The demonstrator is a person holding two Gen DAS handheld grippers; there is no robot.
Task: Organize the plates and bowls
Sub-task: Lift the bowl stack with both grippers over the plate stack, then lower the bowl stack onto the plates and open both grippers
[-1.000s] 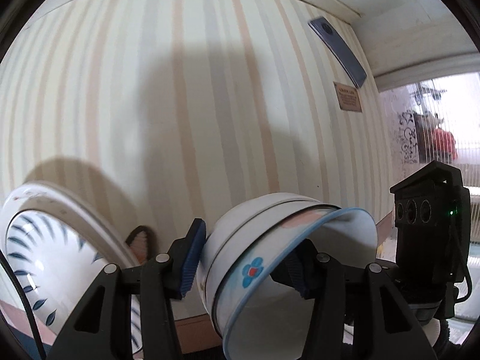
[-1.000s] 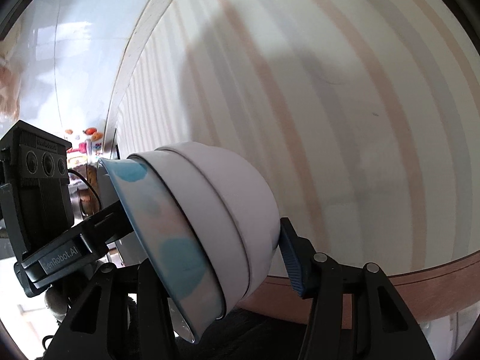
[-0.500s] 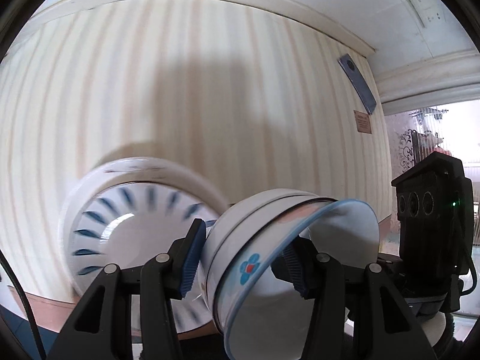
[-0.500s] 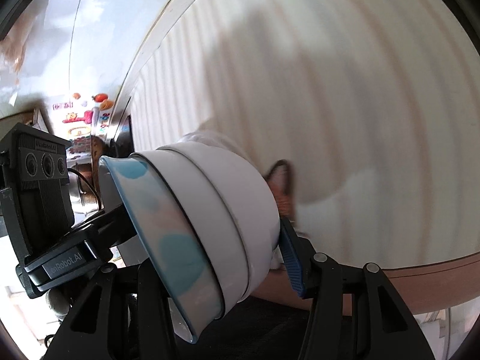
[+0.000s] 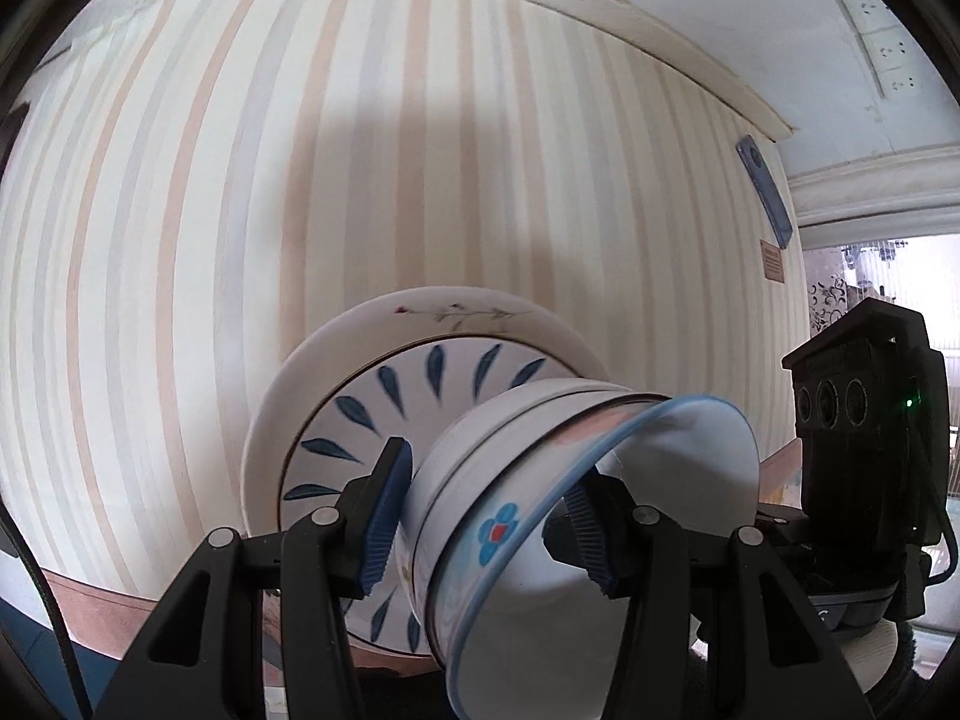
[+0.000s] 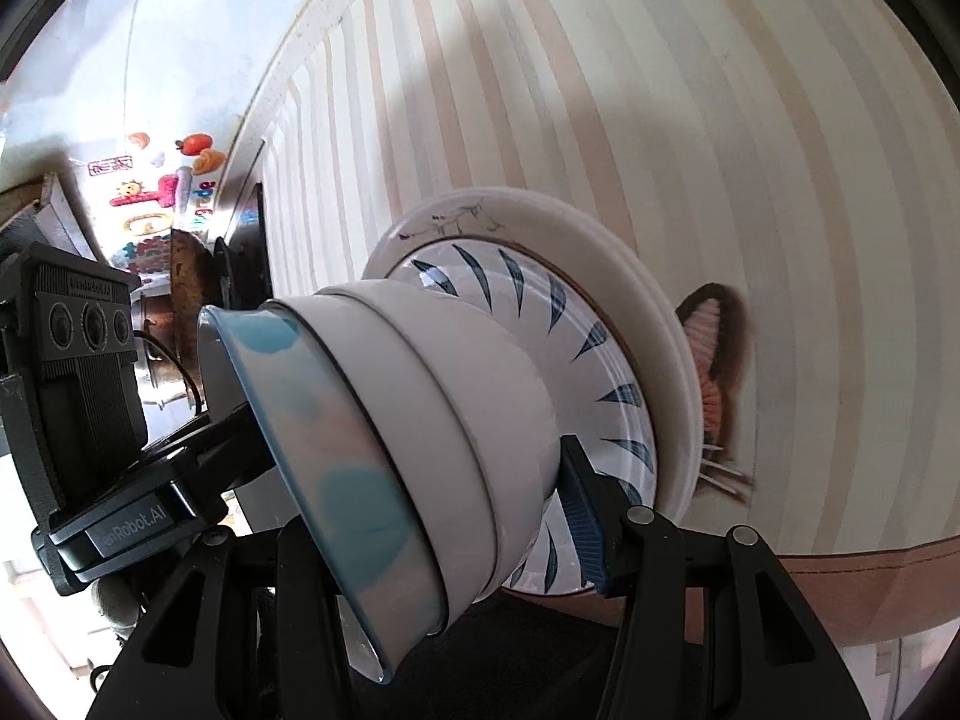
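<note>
A nested stack of bowls [image 5: 510,450], its innermost bowl blue-rimmed with a flower, is tipped on its side and held by both grippers. My left gripper [image 5: 486,525] is shut on one wall of the stack, one pad outside and one inside. My right gripper [image 6: 456,516] is shut on the opposite wall of the bowls [image 6: 420,420]; its inner finger is hidden. Just behind the stack's base is a blue-leaf plate [image 5: 384,396] resting on a larger white plate [image 5: 336,348]. Whether the bowls touch the leaf plate [image 6: 528,282] I cannot tell.
A striped cloth [image 5: 240,180] fills the background. A cat-shaped mat [image 6: 714,348] pokes out from under the white plate [image 6: 540,210]. A phone [image 5: 765,192] and a small brown card [image 5: 774,261] lie far right. A brown edge band [image 6: 870,588] runs along the bottom.
Both grippers have carried the bowl stack sideways until the plate stack, first at the left edge of the left wrist view, sits directly behind the bowls. Neither grip has changed.
</note>
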